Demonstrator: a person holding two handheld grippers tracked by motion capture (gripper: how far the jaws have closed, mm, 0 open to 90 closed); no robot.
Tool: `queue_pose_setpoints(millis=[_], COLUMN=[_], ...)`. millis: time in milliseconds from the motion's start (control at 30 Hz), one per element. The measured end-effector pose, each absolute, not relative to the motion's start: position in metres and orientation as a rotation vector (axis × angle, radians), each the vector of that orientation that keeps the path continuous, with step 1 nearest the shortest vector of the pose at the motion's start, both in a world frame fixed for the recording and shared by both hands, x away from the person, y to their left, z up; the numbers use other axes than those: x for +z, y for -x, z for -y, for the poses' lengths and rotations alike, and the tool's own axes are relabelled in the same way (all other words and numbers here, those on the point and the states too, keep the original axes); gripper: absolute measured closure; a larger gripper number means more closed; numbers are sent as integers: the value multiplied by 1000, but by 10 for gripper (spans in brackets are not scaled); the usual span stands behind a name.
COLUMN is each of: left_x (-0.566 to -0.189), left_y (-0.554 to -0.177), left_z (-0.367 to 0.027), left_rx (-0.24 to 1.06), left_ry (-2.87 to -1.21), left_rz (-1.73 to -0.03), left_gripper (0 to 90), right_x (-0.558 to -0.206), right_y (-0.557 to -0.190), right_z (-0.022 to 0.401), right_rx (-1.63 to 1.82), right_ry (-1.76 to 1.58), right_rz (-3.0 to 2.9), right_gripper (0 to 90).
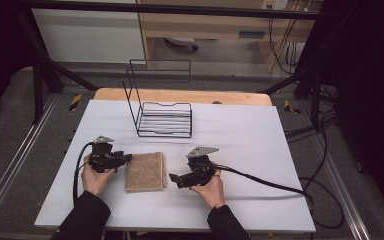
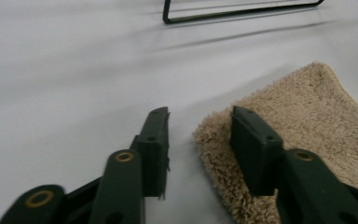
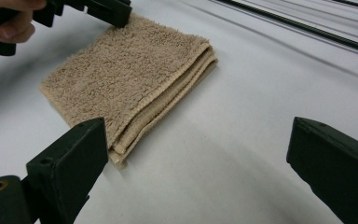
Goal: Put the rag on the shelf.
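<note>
Broadly, the white table (image 1: 260, 150) lies bare to the right of the right gripper (image 1: 174, 178) and in front of both, with wide free surface out to its edges. Beyond both grippers, well apart from them, a black wire rack (image 1: 162, 117) stands upright near the table's far edge. Between the two grippers lies a folded tan towel (image 1: 145, 171), flat on the table. The left gripper (image 2: 199, 135) sits at the towel's left far corner, jaws moderately open and gripping nothing; one jaw rests over the towel's corner, the other over bare table just beside the fringe. The right gripper (image 3: 198, 154) faces the towel's right side, jaws spread wide and empty; its one jaw stands just beside the towel's layered folded edge, the other over open table. Whether either jaw touches the cloth cannot be told.
</note>
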State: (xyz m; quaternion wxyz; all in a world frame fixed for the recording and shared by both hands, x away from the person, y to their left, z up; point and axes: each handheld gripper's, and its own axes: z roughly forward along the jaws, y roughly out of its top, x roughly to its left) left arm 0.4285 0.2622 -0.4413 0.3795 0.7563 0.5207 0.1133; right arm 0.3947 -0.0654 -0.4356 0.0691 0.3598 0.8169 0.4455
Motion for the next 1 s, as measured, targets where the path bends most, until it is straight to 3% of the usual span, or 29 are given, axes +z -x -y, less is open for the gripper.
queue_pose_setpoints(millis=[100,367,1000], left_x=[-445,-448,-448], left_y=[-431,-432,-429], left_z=[-259,-256,-251], left_rx=[277,236,305], left_ry=[-1931,-1932,-1980], left_rz=[-1344,-1356,-1309], left_gripper=[662,763,775], right_x=[-436,-435,-440], right_y=[-396,-402,-436], right_z=[65,63,26], right_rx=[1360,1416,1383], right_ry=[-1080,-1110,-1137], right_rz=[-2453,-2430,-2413], right_gripper=[71,104,180])
